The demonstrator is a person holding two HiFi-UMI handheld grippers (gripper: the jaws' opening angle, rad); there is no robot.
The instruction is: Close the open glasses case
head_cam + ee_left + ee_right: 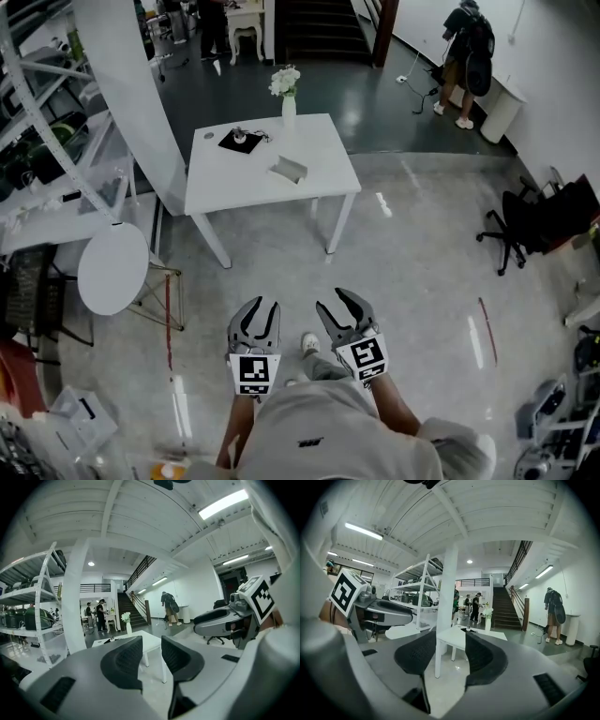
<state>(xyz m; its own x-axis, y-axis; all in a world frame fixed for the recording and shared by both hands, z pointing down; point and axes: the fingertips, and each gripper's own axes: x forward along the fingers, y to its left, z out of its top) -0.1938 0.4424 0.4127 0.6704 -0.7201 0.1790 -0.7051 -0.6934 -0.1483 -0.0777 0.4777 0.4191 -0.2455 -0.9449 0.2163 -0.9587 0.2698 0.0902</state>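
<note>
A grey glasses case (288, 170) lies with its lid up on the white table (319, 183), towards the table's right side. Farther back on the table are a black mat with a small object (242, 141) and a white vase of flowers (287, 94). My left gripper (258, 305) and right gripper (336, 300) hang side by side over the floor, well short of the table. Both are open with nothing between the jaws. In the left gripper view the left gripper (152, 653) points at the table (153, 639). The right gripper (451, 656) frames the table's corner (452, 637).
A round white side table (112, 267) and metal shelving (37, 141) stand at the left, beside a thick white column (127, 94). A black office chair (511, 234) is at the right. A person (464, 56) stands far back right near the stairs (319, 28).
</note>
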